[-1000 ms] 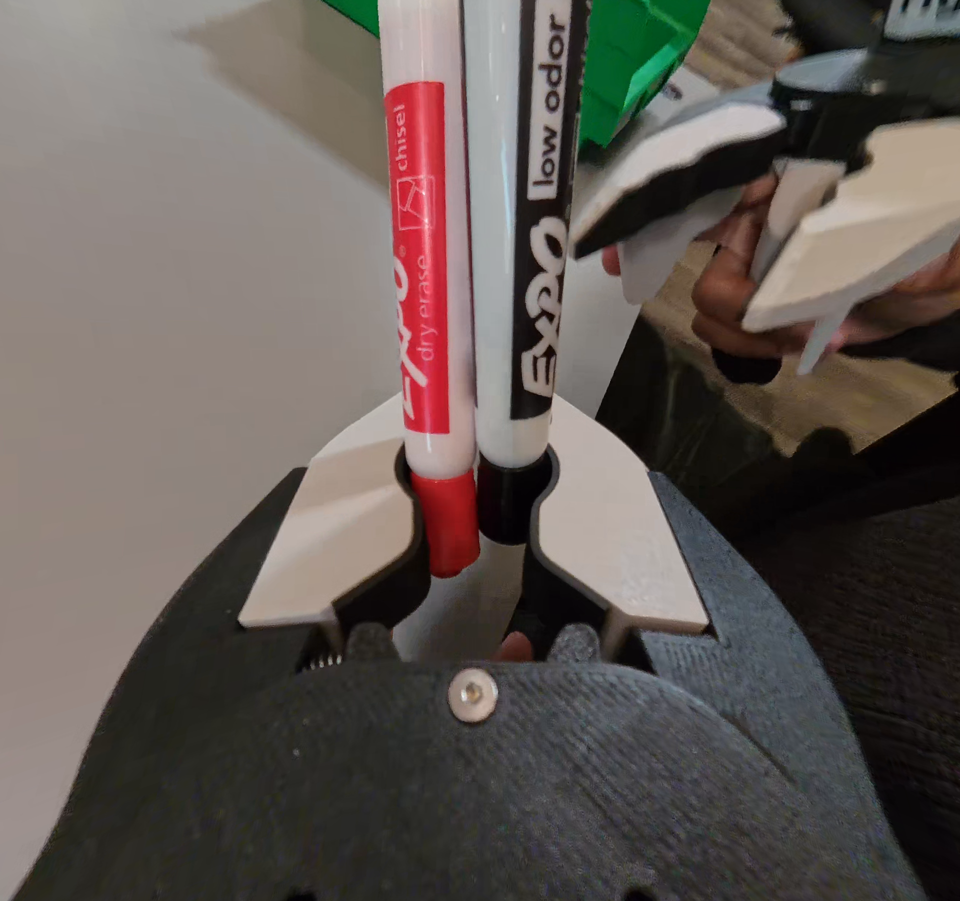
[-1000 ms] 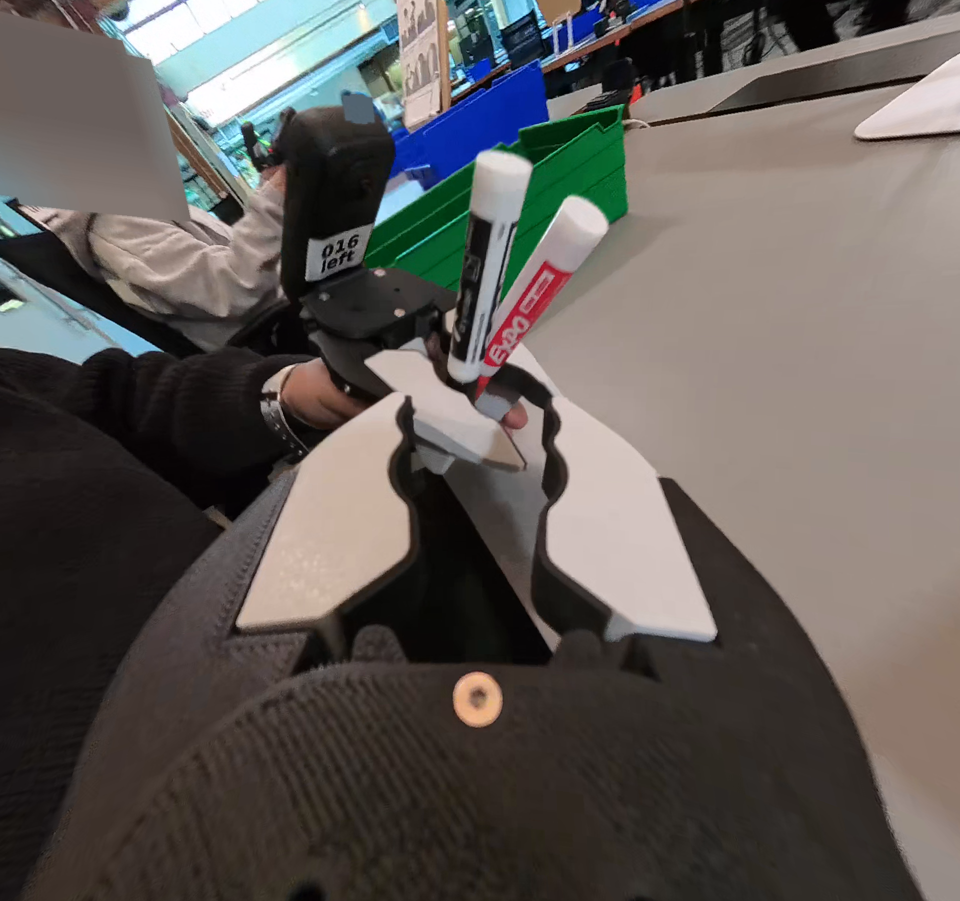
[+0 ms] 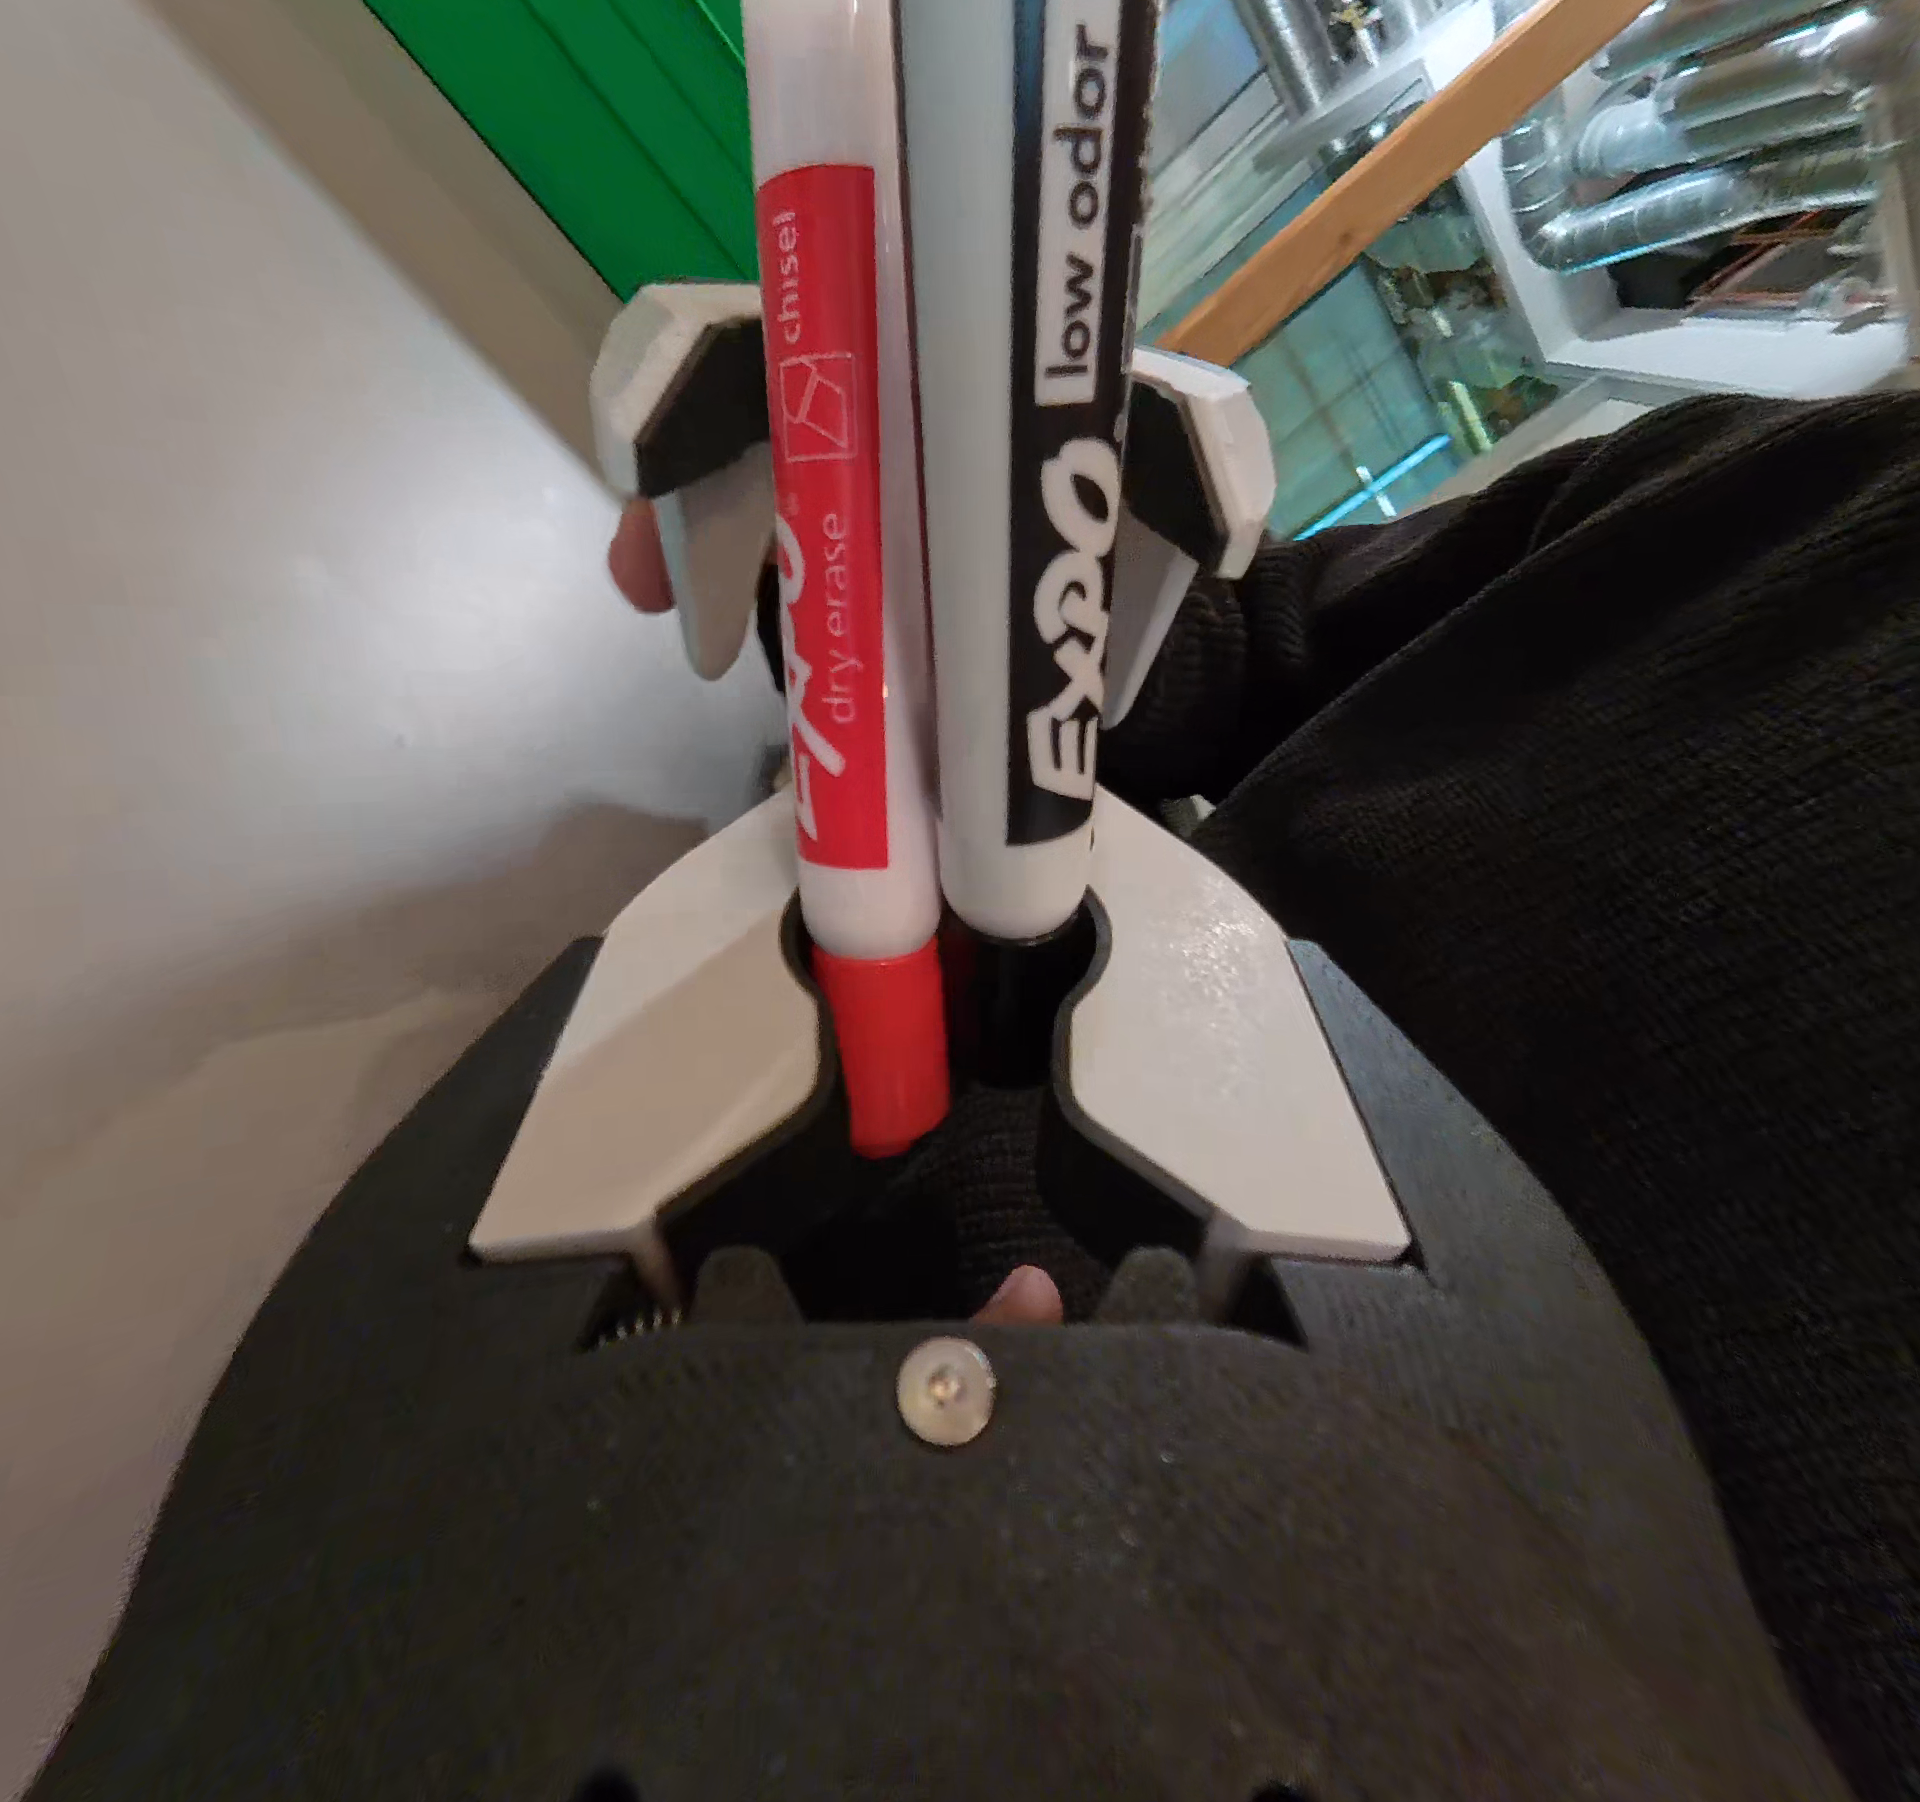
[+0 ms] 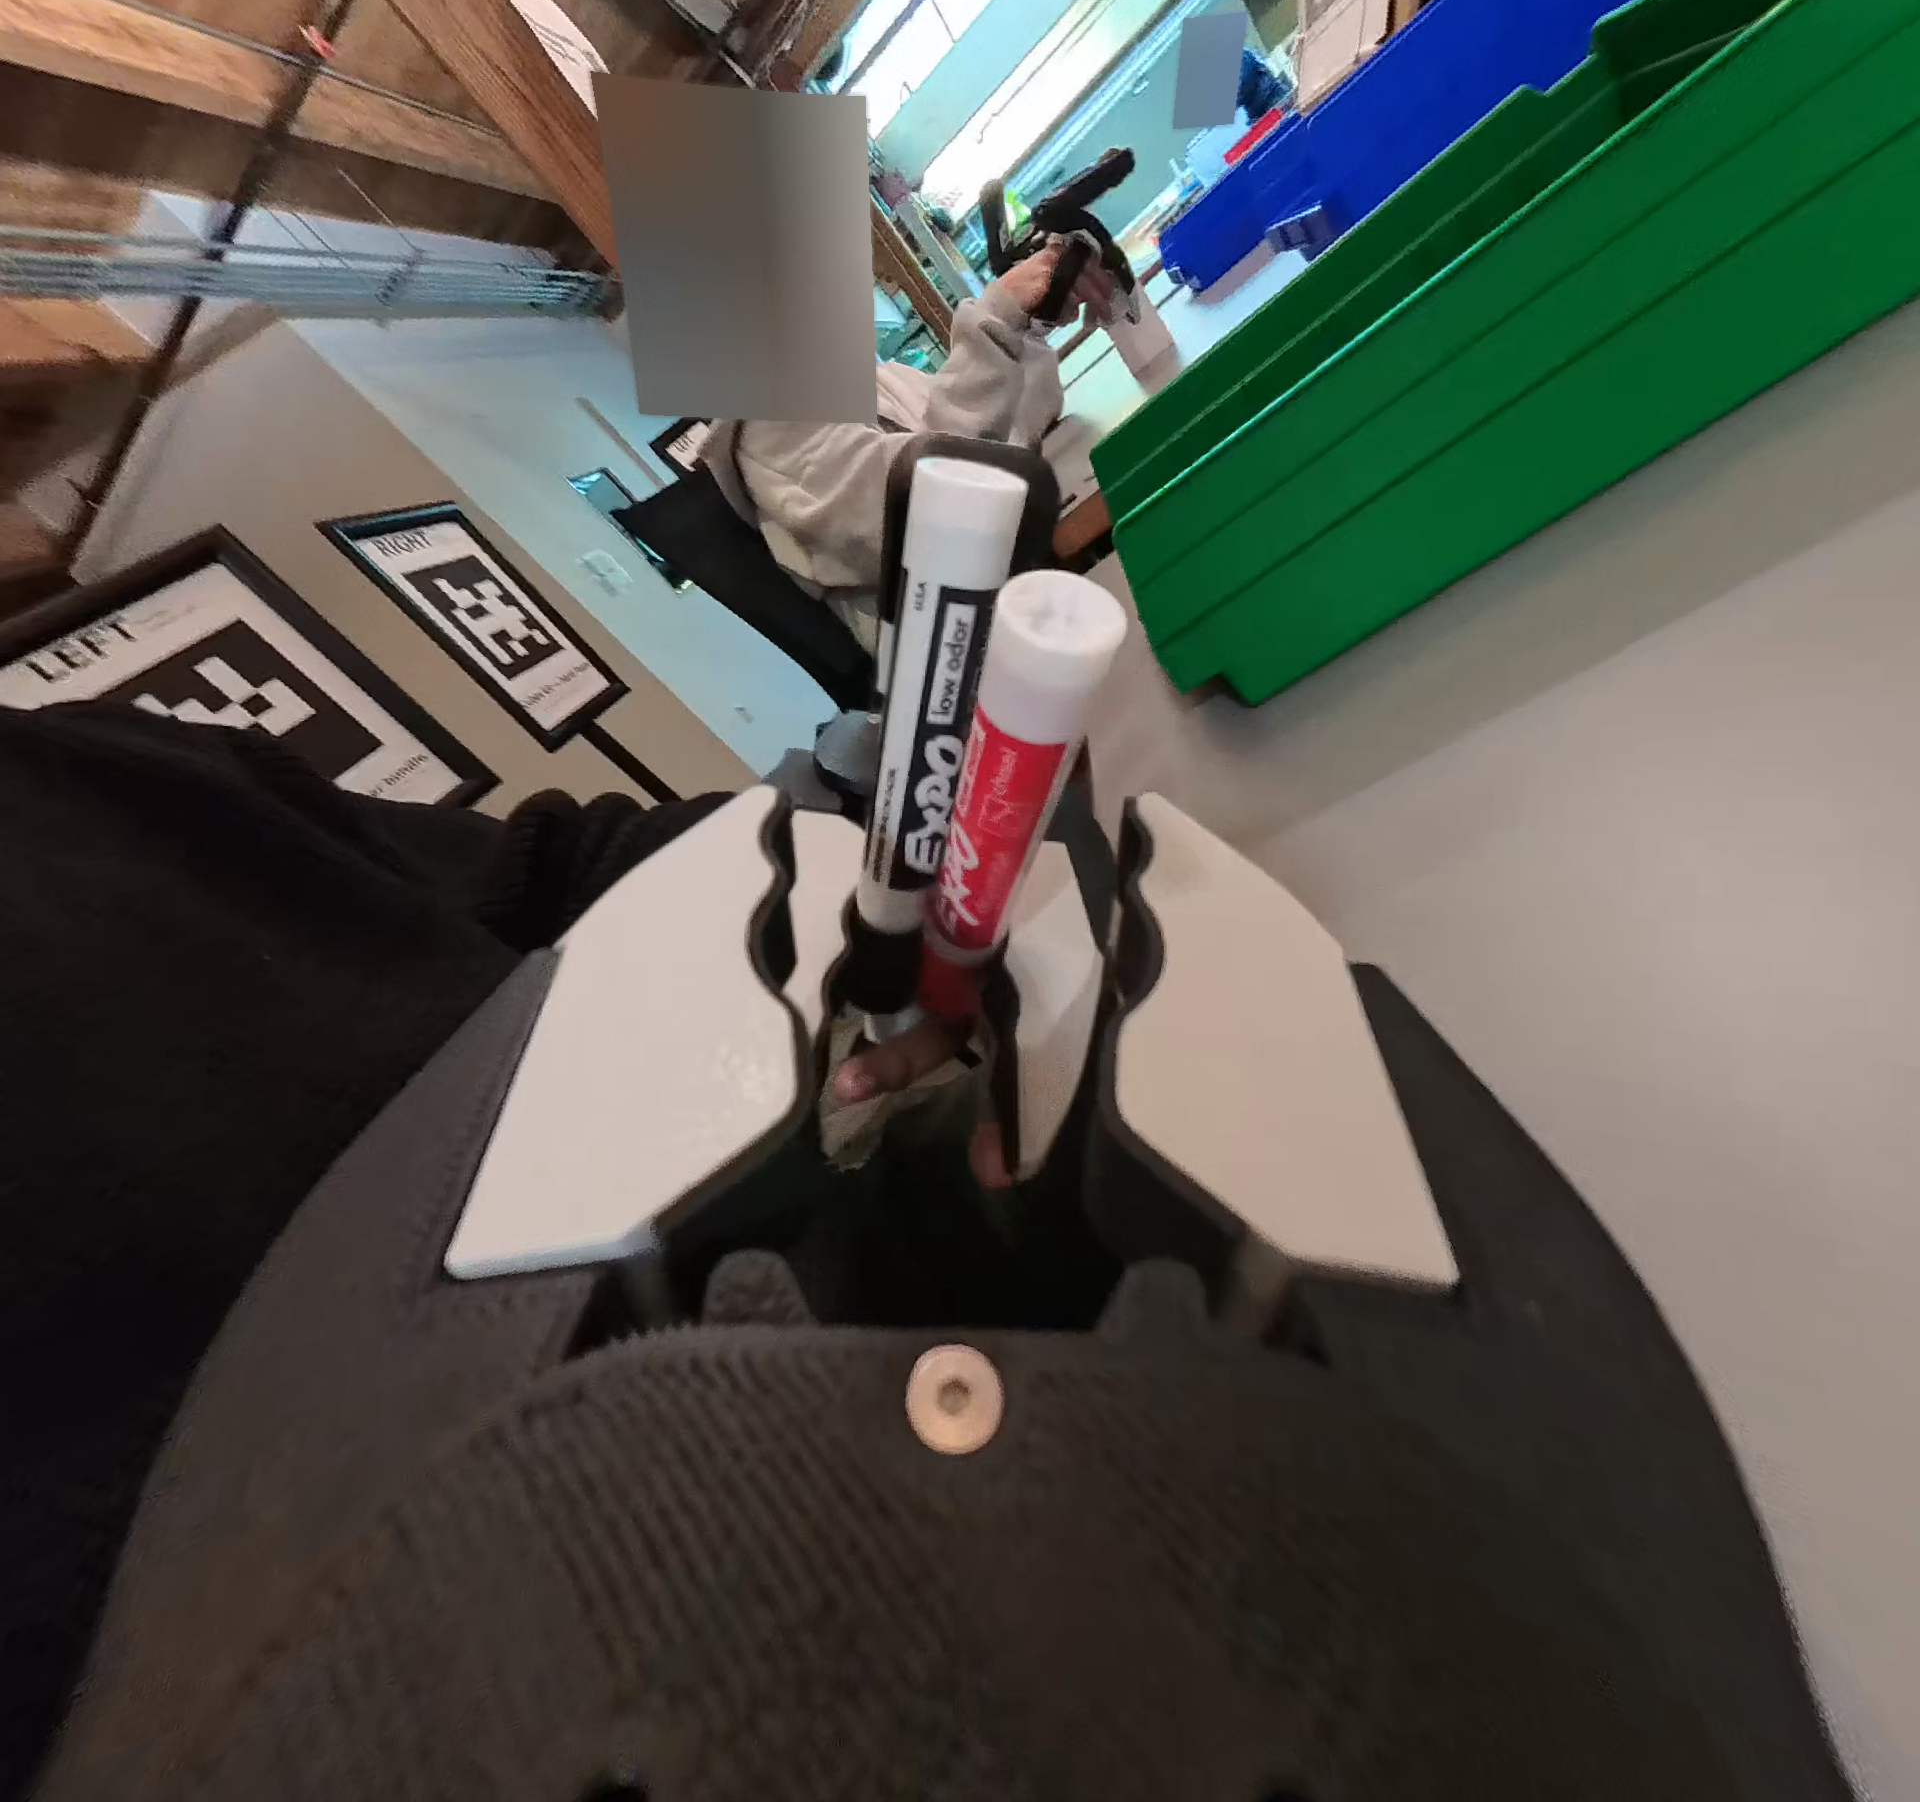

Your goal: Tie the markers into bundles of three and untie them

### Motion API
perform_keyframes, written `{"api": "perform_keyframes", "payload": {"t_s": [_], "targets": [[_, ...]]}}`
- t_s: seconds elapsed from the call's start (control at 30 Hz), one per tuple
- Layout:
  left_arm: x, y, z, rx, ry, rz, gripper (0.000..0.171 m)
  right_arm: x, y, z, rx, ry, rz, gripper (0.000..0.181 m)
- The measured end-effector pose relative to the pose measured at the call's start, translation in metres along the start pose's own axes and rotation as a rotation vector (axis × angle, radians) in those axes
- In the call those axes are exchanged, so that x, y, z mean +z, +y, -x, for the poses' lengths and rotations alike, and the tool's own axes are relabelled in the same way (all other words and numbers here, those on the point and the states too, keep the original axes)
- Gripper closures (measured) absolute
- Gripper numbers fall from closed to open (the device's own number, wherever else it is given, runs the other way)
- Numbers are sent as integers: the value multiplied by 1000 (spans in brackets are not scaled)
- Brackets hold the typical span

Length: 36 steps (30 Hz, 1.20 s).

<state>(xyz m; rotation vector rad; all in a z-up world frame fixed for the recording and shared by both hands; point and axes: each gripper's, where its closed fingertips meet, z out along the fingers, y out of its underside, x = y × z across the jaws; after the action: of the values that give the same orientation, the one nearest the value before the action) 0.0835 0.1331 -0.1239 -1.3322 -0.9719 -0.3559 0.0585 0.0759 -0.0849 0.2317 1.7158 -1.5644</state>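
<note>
My left gripper (image 3: 945,848) is shut on two dry-erase markers side by side, near their cap ends: a red marker (image 3: 831,526) on the left and a black marker (image 3: 1049,402) on the right. Both point away from the camera. My right gripper (image 3: 935,433) is open, with its two fingers on either side of the marker barrels, apart from them. In the right wrist view the right gripper (image 4: 951,817) is open around the left gripper (image 4: 925,963), which holds the black marker (image 4: 940,703) and the red marker (image 4: 1023,765) upright.
Stacked green bins (image 4: 1507,381) stand on the grey table (image 4: 1610,921), also seen in the left wrist view (image 3: 540,38). A blue bin (image 4: 1455,90) lies behind. A seated person in a grey top (image 4: 935,402) and framed signs (image 4: 488,620) are farther off. Spacing between my two grippers at the tips: around 6 cm.
My right gripper moved from the right of the markers to straddle them, still open. Both views tilted upward. The left gripper kept hold of both markers.
</note>
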Motion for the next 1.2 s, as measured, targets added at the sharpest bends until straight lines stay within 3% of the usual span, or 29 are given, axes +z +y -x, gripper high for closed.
{"api": "perform_keyframes", "payload": {"t_s": [0.27, 0.37, 0.5, 0.83, 1.2], "targets": [[20, -5, -34, -188, 352, 48, 131, -6, -13, 20, 63, -186, -56, 127], [26, -6, -46, -224, 442, 65, 131, -8, -12, 24, 97, -231, -55, 138], [33, 2, -51, -201, 460, 137, 131, -10, -9, 25, 128, -251, -57, 158], [43, -20, -45, -370, 541, 47, 130, -28, -20, 9, 256, -187, -169, 160], [42, -45, -16, -467, 480, -90, 128, -52, -32, -20, 298, -8, -255, 161]]}}
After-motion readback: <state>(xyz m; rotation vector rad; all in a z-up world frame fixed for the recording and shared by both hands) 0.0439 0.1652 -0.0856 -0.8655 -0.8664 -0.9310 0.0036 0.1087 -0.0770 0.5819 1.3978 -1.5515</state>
